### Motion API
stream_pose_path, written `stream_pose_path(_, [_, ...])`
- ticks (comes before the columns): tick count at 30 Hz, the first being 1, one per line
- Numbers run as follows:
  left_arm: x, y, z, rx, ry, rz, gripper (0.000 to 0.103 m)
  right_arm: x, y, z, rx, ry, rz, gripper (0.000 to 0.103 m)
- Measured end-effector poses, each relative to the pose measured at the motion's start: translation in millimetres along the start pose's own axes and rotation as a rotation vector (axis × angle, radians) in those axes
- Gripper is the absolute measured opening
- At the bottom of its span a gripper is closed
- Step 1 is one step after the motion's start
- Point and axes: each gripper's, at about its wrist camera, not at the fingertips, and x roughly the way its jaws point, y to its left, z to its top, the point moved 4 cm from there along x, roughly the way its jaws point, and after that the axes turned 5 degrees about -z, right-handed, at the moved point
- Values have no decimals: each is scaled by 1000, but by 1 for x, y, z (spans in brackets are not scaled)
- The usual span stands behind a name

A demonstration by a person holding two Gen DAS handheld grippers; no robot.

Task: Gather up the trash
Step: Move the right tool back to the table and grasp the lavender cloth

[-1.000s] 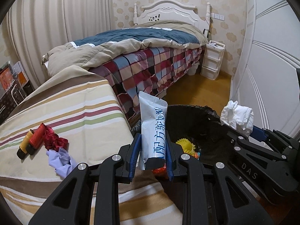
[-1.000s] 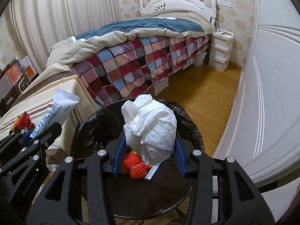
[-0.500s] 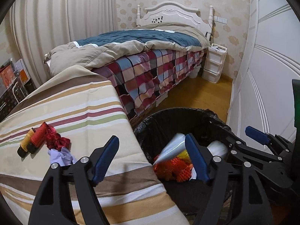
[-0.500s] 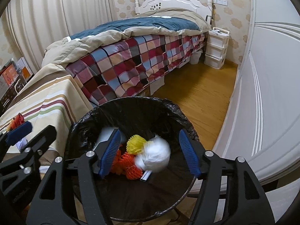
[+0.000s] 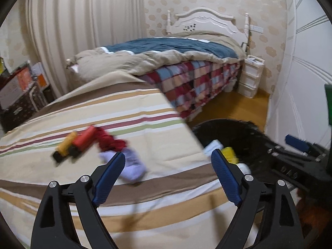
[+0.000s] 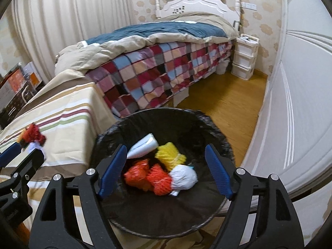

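A black-lined trash bin stands beside the striped table. In it lie a white tube, a yellow net, orange netting and a crumpled white tissue. My right gripper is open and empty above the bin. My left gripper is open and empty over the table edge. On the table lie a yellow and an orange cylinder, red cloth and a pale purple wad. The bin also shows in the left wrist view.
A bed with a plaid cover stands behind the table and bin. A white drawer unit is by the headboard. A white wardrobe runs along the right. Boxes stand at far left. Wooden floor lies between bed and wardrobe.
Both grippers opened and dropped their loads, the tube and the tissue, into the bin. The left gripper has since swung left, toward the items on the table.
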Motion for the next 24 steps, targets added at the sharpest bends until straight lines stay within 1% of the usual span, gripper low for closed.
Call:
stream_pose_path(4, [-10,34,-14,-23,16,62,86,-7,27,-1,-30,4,55,76])
stream_pose_path(10, [-19,94,-33,-106,60,162,86,-17,78,-3,-111,2,127,77])
stream_pose_path(15, [-33,134,-44,-164,65,224,86,-22,120,-8,-181,10,184,77])
stream_pose_path(18, [-39,152,-48,-185,67,254,86,-22,142,-12,-212,19,208,76])
stream_pose_path(24, [-47,179,-55,-227,75,278,86,-17,179,-16,-278,45,239,76])
